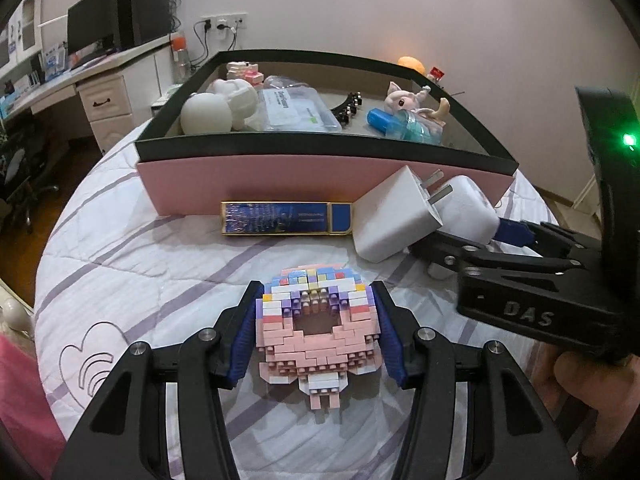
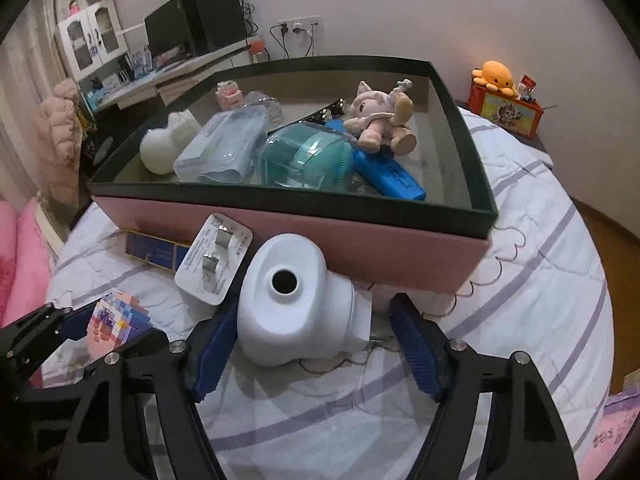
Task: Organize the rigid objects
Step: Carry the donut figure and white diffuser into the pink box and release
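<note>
My left gripper (image 1: 318, 334) is shut on a pastel brick-built donut figure (image 1: 318, 320) resting on the bed; its blue pads press both sides. The figure also shows in the right wrist view (image 2: 120, 320). My right gripper (image 2: 314, 344) is open around a white rounded plastic object with a round hole (image 2: 292, 300); the left pad touches it, the right pad stands apart. That object also shows in the left wrist view (image 1: 466, 206). A white plug charger (image 1: 394, 220) (image 2: 216, 260) lies beside it. A pink box with a dark rim (image 1: 320, 178) (image 2: 360, 248) stands behind.
A blue and gold flat case (image 1: 286, 218) lies against the box front. The box holds a plush toy (image 2: 380, 120), a teal container (image 2: 308, 156), a clear pouch (image 2: 220, 148) and white figures (image 1: 218, 110). A desk (image 1: 80, 76) stands at the left, a red box (image 2: 506, 108) at the right.
</note>
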{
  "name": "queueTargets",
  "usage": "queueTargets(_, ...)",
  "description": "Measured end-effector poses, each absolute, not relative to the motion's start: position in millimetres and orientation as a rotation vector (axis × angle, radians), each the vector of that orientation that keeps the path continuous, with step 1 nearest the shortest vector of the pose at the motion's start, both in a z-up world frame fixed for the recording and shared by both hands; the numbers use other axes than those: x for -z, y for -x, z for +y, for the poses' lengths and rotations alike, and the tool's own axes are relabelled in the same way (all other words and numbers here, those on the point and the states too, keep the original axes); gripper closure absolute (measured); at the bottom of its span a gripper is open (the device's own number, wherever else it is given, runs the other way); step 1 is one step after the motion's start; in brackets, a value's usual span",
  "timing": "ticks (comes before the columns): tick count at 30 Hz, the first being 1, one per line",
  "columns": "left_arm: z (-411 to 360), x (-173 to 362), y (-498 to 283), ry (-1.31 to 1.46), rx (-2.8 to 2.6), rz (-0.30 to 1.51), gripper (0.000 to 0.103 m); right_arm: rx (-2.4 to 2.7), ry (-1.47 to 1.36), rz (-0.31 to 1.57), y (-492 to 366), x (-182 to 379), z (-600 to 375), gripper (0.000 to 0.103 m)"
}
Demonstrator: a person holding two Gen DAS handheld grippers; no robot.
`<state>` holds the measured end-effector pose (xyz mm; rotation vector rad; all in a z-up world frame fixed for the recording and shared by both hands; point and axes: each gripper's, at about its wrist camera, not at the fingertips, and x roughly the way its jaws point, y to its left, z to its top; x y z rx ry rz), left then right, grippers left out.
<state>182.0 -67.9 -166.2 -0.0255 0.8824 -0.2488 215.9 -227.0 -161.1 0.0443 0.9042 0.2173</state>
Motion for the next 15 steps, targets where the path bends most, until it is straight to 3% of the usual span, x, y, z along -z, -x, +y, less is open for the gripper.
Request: queueTargets(15,-51.5,135.1,-164.7,0.035,0.258,0.814,0.049,-0.219,-0.094,0.835,-168.4,122.7,-235.2,0.027)
